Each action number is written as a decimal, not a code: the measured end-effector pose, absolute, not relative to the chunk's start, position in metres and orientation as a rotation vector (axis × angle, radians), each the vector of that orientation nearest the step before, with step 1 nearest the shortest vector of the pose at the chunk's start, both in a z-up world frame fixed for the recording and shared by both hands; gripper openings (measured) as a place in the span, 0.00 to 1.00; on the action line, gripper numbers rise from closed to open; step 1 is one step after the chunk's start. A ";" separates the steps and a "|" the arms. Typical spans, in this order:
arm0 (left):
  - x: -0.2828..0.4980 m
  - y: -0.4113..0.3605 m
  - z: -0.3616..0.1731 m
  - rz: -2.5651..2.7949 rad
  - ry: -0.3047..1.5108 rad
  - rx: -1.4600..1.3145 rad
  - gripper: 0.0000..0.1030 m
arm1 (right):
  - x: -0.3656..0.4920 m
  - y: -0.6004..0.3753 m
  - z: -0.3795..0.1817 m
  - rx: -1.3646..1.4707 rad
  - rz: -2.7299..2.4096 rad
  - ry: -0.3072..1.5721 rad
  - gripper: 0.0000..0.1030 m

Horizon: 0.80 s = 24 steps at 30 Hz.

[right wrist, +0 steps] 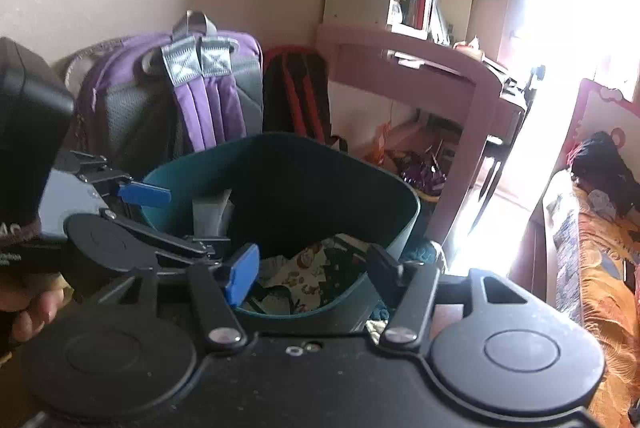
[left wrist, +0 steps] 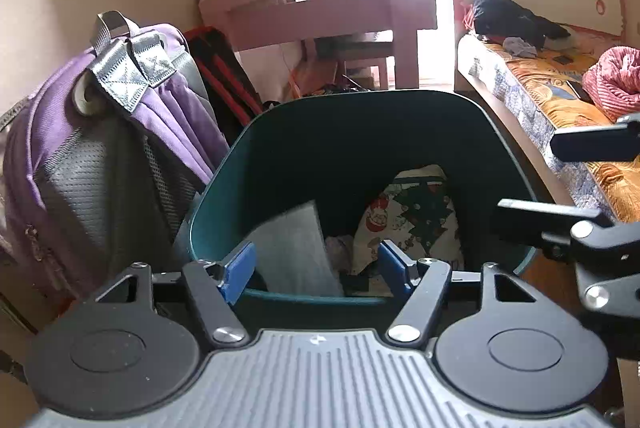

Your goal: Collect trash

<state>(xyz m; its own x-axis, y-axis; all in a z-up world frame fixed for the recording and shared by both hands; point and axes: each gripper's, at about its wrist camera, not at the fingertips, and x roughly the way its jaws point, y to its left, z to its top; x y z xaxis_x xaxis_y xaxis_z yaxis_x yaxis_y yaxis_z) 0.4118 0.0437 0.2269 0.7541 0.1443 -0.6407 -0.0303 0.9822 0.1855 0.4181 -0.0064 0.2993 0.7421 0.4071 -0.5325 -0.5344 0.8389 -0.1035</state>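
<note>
Both tongs hang over the dark teal plastic trash bin (left wrist: 400,132), which stands on the floor beside a purple fabric backpack (left wrist: 120,132) and near a pink wooden worktop (left wrist: 320,0). The left tongs (left wrist: 316,264) and right tongs (right wrist: 312,268) stand apart, gripping nothing. A grey blurred sheet (left wrist: 296,248) and printed wrapping paper (left wrist: 416,220) lie inside the bin.

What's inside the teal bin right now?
In the teal bin lie a grey sheet, a cartoon-printed wrapper and small crumpled scraps between them. The bin's bottom and anything beneath these pieces is covered.
</note>
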 end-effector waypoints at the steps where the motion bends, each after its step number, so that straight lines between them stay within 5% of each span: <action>1: 0.409 0.042 0.228 0.096 0.705 0.166 0.71 | 0.415 -0.007 0.302 -0.256 0.523 0.517 0.59; 18: 0.336 0.040 0.268 0.092 0.601 0.123 0.78 | 0.359 -0.033 0.336 -0.175 0.500 0.453 0.65; 24: 0.314 0.051 0.284 0.098 0.563 0.050 0.95 | 0.346 -0.042 0.343 -0.140 0.519 0.468 0.67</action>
